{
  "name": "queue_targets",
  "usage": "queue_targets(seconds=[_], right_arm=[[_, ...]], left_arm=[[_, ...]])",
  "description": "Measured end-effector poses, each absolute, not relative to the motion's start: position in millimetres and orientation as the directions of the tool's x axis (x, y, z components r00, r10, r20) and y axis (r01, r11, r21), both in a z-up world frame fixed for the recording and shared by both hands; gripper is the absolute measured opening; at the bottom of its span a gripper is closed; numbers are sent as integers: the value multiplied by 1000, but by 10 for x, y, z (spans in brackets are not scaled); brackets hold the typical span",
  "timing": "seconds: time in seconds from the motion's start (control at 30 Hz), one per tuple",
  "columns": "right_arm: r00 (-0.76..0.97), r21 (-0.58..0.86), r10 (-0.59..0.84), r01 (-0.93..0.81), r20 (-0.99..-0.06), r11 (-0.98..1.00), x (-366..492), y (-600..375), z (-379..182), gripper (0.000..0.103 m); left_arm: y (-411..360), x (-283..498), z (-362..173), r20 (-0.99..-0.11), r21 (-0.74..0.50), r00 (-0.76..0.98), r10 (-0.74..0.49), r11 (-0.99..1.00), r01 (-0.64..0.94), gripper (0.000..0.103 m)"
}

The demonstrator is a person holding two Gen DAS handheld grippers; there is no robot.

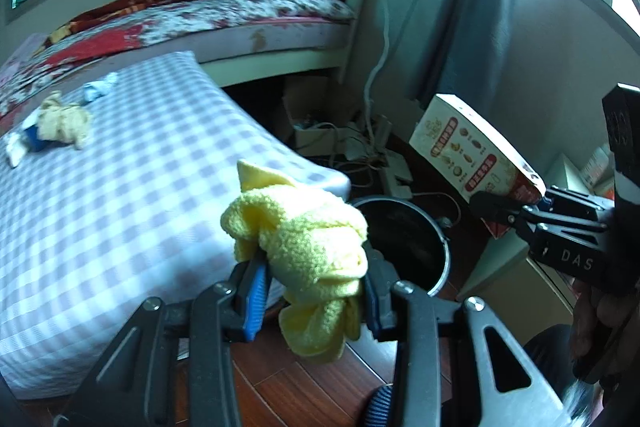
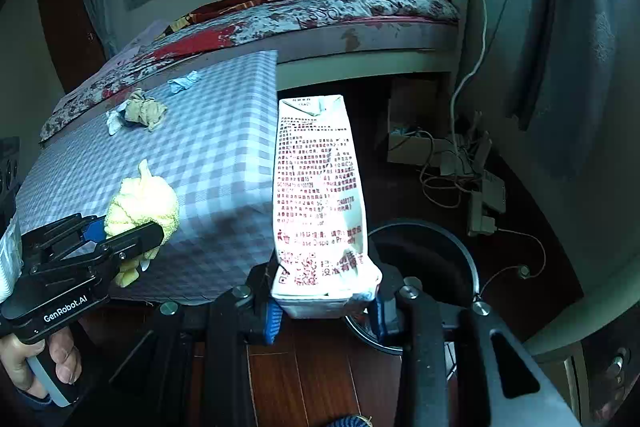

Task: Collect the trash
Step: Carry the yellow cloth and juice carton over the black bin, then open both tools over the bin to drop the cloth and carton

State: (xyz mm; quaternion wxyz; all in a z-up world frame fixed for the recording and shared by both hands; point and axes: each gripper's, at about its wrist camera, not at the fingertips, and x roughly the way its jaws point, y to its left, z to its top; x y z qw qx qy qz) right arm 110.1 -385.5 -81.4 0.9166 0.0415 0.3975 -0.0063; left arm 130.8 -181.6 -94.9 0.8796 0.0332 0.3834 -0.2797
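Two grippers are loaded; the left gripper [image 1: 316, 291] has its blue pads clamped on a crumpled yellow cloth [image 1: 308, 247], held just beside the edge of the checked tabletop [image 1: 120, 187]; the right gripper [image 2: 326, 307] pinches the base of a crushed white carton [image 2: 320, 195] (printed in red), which stands upright; both hang near the black bin [image 2: 440, 259] on the wooden floor [image 2: 320, 379]; more crumpled scraps [image 2: 140, 111] lie well apart on the checked tabletop.
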Motion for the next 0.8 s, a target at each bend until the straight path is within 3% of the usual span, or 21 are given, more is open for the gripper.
queue_targets(seconds=[0.33,0.8], right_arm=[[634,56,-39,129,-772,990,894,-4467,-1084,36],[493,-4,-44,83,-869,997,1086,-4946,-1775,36]], left_arm=[[-2502,1217,-1170,-728,-166,434,-531,750,640,40],[-3103,1525,-1715,-803,-210,287,-523,698,685,40]])
